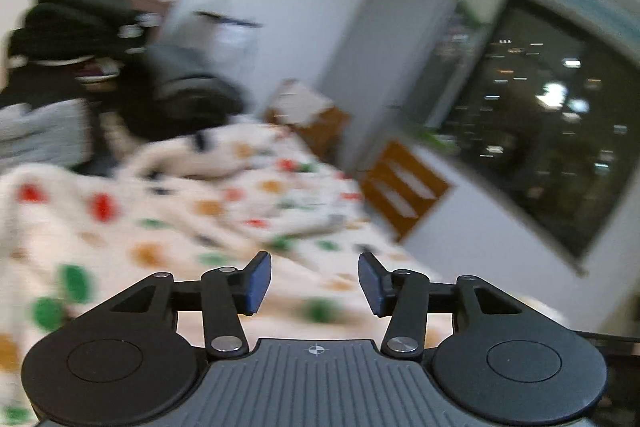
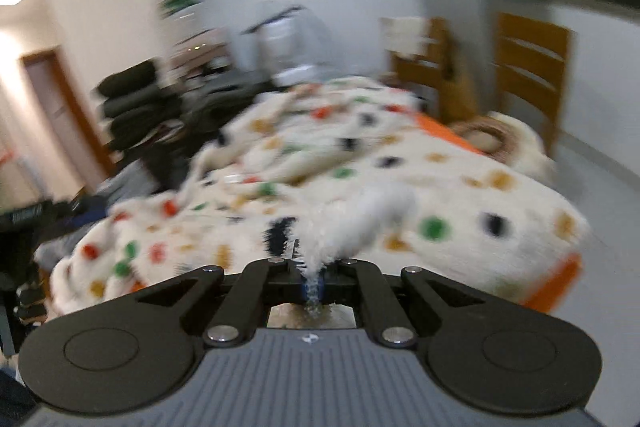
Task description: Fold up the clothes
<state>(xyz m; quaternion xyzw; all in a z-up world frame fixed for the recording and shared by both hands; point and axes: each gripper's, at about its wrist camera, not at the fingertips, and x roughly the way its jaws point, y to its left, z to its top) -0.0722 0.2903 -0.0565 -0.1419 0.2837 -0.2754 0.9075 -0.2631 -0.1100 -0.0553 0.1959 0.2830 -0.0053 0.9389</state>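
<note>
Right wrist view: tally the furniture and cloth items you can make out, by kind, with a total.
Spotted fleece garment: 1, pinched in the shut right tool
Wooden chairs: 2
Orange surface under the garment: 1
Door: 1
Total: 5
The dark heap behind is too blurred to count.

Two wooden chairs stand by the white wall, a dark window above. Dark folded items are stacked near a brown door.
</note>
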